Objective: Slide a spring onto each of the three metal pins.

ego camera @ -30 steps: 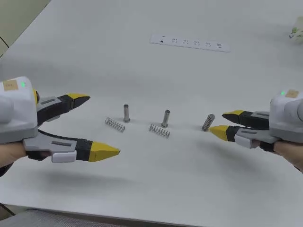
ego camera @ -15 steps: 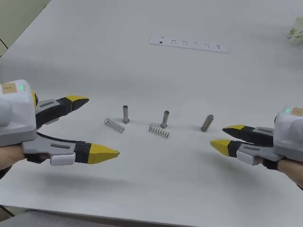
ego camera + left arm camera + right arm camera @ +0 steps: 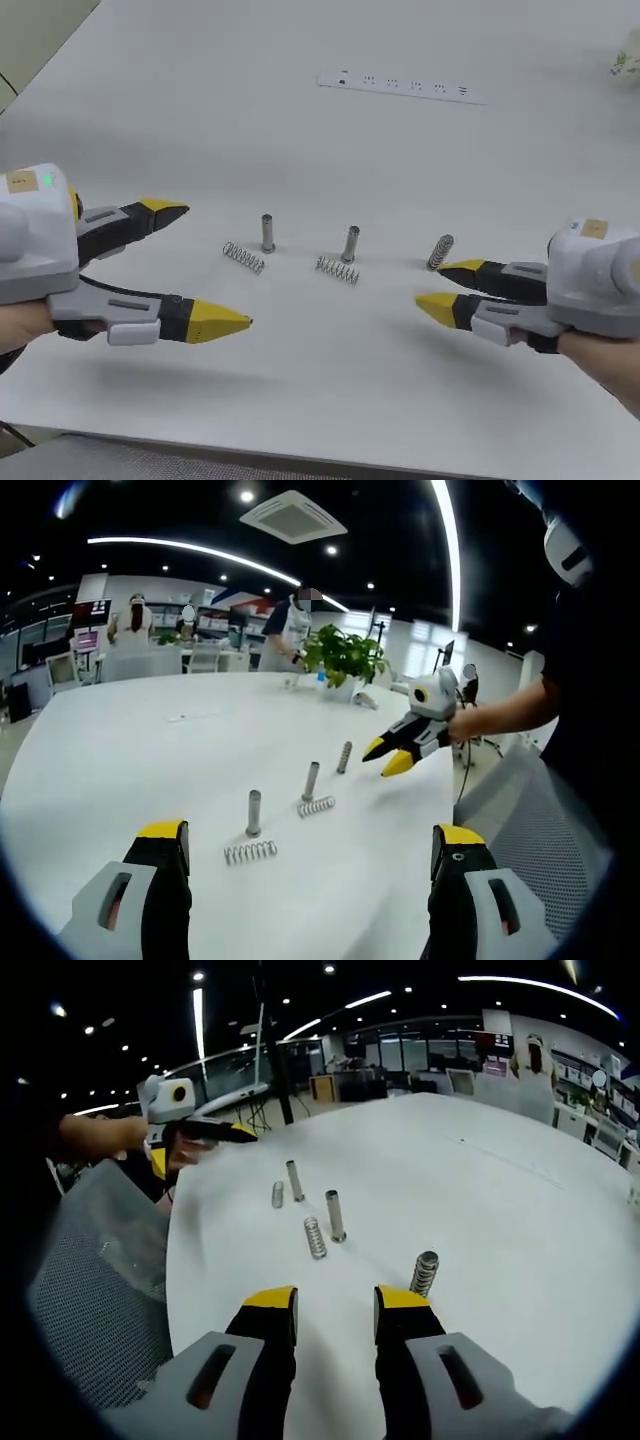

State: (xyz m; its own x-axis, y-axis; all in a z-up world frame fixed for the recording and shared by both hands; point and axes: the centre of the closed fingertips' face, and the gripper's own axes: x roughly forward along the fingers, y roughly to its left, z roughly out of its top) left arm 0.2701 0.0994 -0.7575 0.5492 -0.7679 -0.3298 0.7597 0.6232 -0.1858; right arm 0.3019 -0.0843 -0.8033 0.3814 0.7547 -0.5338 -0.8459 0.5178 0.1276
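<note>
Three metal pins stand in a row on the white table [image 3: 330, 390]. The left pin [image 3: 268, 232] and middle pin [image 3: 351, 243] are bare. A loose spring [image 3: 243, 258] lies by the left pin and another spring [image 3: 337, 270] by the middle one. The right pin [image 3: 441, 251] wears a spring [image 3: 424, 1273]. My left gripper [image 3: 195, 263] hovers wide open, left of the row and holding nothing. My right gripper [image 3: 445, 285] is open with a narrow gap, just in front of the sprung pin, not touching it. The left gripper view shows the bare pins [image 3: 254, 812] [image 3: 311, 780] ahead.
A white power strip [image 3: 400, 88] lies at the far side of the table. A green plant [image 3: 625, 65] sits at the far right edge. A mesh chair [image 3: 100, 1290] stands beside the table's near edge. People stand far behind the table [image 3: 298, 630].
My right gripper has drawn back from the sprung pin toward me, then shifted left. The left gripper has stayed put. Pins and springs have not moved.
</note>
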